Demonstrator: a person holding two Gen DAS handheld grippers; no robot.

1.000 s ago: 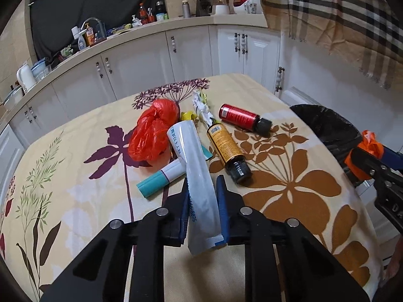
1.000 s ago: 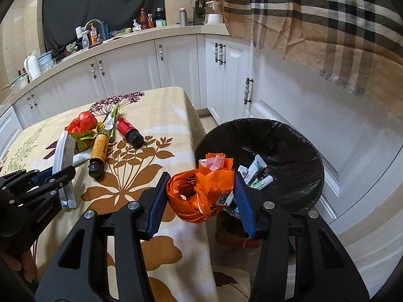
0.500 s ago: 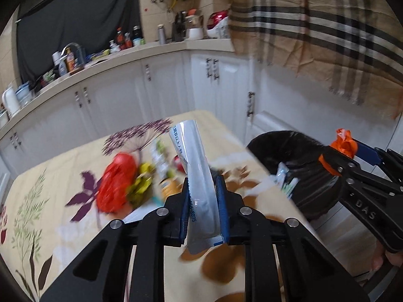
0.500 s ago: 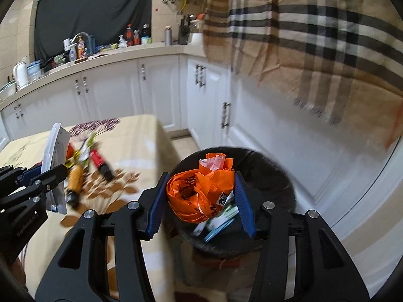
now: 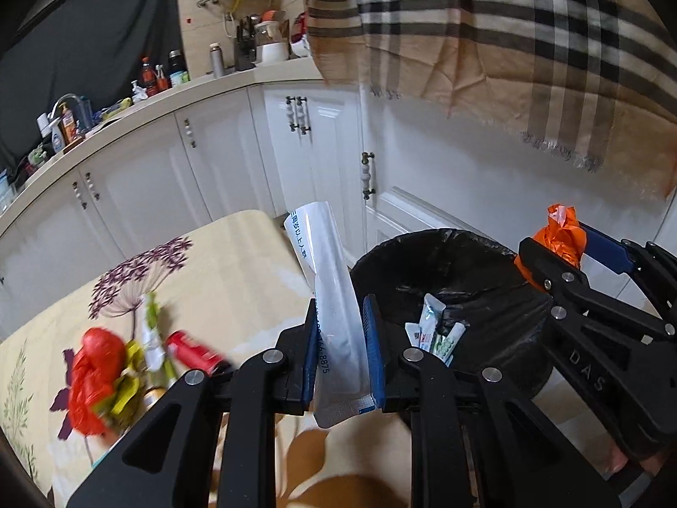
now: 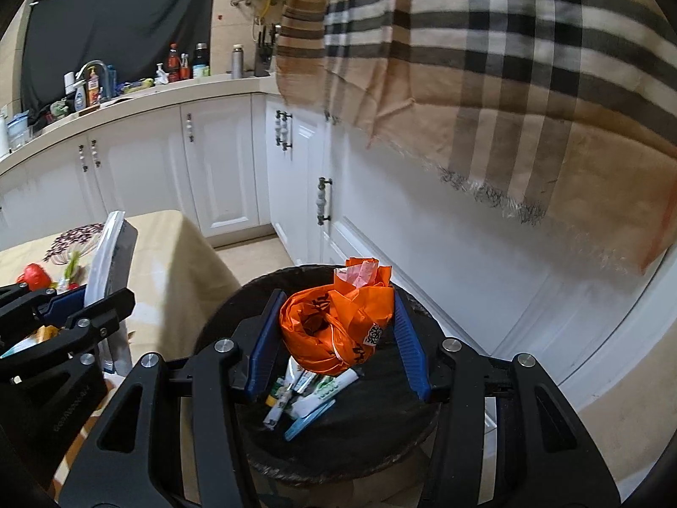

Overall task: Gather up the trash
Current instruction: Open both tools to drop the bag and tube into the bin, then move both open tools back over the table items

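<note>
- Both grippers are carrying loads as we inspect: the left gripper (image 5: 340,351) is pinching a long white pouch (image 5: 330,292) between its blue pads (image 5: 371,347), and the right gripper (image 6: 334,338) is clamping a crumpled orange bag (image 6: 338,321).
- We are seeing the white pouch standing nearly upright in the left jaws, its printed top leaning away over the table edge and its sealed bottom end hanging below the pads.
- We are finding the orange bag held directly above the open black-lined bin (image 6: 423,419); from the right wrist view it is sitting over the bin's middle, clear of the liner.
- We are noting that the bin is already holding several tubes and wrappers (image 6: 313,389), lying loose at its bottom.
- From the left wrist view, the bin (image 5: 448,254) is standing just beside the table (image 5: 237,262), to the right of the left gripper, with the right gripper (image 5: 562,245) hovering at its far rim.
- We are recording trash remaining on the floral tablecloth: a red bag (image 5: 95,376), a red bottle (image 5: 190,349), and yellow-green wrappers (image 5: 144,338); this area is blurring, so further items there possibly cannot be identified.
- White cabinets (image 5: 169,178) and a plaid cloth (image 5: 486,34) are filling the background.
</note>
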